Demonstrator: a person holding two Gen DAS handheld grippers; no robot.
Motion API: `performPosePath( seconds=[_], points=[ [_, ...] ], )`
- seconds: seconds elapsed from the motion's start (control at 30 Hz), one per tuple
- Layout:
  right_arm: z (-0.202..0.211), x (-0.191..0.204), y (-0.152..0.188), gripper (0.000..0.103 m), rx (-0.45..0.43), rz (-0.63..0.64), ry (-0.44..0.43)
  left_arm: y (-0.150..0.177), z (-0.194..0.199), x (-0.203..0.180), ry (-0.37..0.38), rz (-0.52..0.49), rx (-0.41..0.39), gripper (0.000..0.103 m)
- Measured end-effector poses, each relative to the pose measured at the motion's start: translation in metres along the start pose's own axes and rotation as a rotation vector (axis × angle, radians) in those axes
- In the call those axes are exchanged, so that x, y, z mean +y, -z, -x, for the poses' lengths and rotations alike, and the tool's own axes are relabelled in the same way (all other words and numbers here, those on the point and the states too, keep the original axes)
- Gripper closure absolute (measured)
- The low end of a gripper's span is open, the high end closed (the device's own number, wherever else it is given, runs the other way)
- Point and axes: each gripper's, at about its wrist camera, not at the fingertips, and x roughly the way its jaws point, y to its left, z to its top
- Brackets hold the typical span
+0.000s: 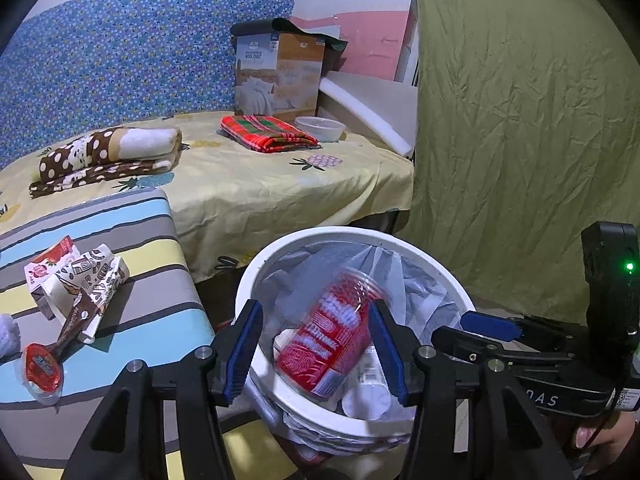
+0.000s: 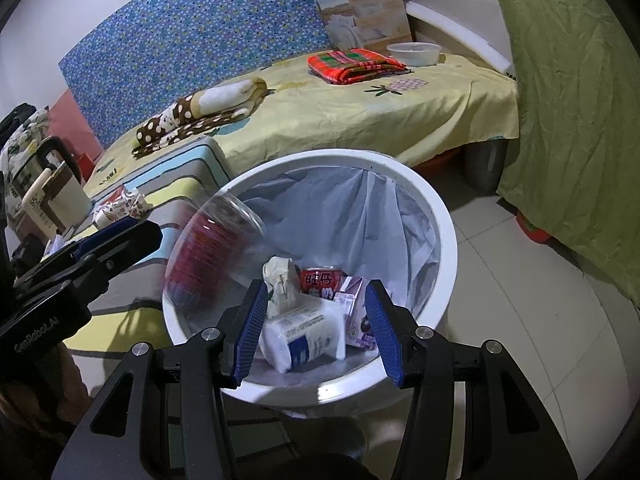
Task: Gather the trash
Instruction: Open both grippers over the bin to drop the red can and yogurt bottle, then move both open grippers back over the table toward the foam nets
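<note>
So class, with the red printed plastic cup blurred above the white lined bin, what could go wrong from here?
1. The red printed plastic cup hangs tilted near the white lined bin's left rim, so it might bounce out.
2. The open left gripper sits low at the rim and could snag the grey liner bag.
3. Crumpled wrappers on the striped stool could get forgotten.

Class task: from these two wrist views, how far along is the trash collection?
Done: a red can, carton and tissue pack lie in the white bin. In hand: nothing; the red cup blurs over the bin. Left: wrappers on the striped stool.
</note>
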Motion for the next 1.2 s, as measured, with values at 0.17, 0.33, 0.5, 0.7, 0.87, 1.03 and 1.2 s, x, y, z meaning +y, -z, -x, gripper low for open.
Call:
performPosePath(
  seconds=[0.17, 0.33, 0.5, 0.7, 0.87, 1.03, 1.2],
  points=[
    [0.007, 0.003, 0.000, 0.050, -0.019, -0.002, -0.008, 0.000, 0.012, 0.002, -0.003, 0.008, -0.009, 0.049],
    [0.015, 0.010, 0.002, 0.050, -0.033, 0.002, -0.031, 0.006, 0.030, 0.007, -0.010, 0.031, -0.015, 0.049],
    [0.023, 0.023, 0.005, 0.050, -0.045, 0.020, -0.062, 0.013, 0.051, 0.011, -0.037, 0.042, -0.025, 0.049],
    [0.031, 0.041, 0.009, 0.050, -0.057, 0.042, -0.109, 0.027, 0.078, 0.017, -0.077, 0.063, -0.039, 0.049],
    [0.034, 0.058, 0.015, 0.050, -0.057, 0.063, -0.147, 0.038, 0.098, 0.024, -0.122, 0.069, -0.046, 0.049],
    [0.035, 0.072, 0.020, 0.050, -0.044, 0.092, -0.183, 0.047, 0.116, 0.030, -0.166, 0.068, -0.055, 0.049],
    [0.035, 0.085, 0.024, 0.050, -0.036, 0.119, -0.217, 0.056, 0.132, 0.036, -0.201, 0.076, -0.063, 0.049]
  ],
)
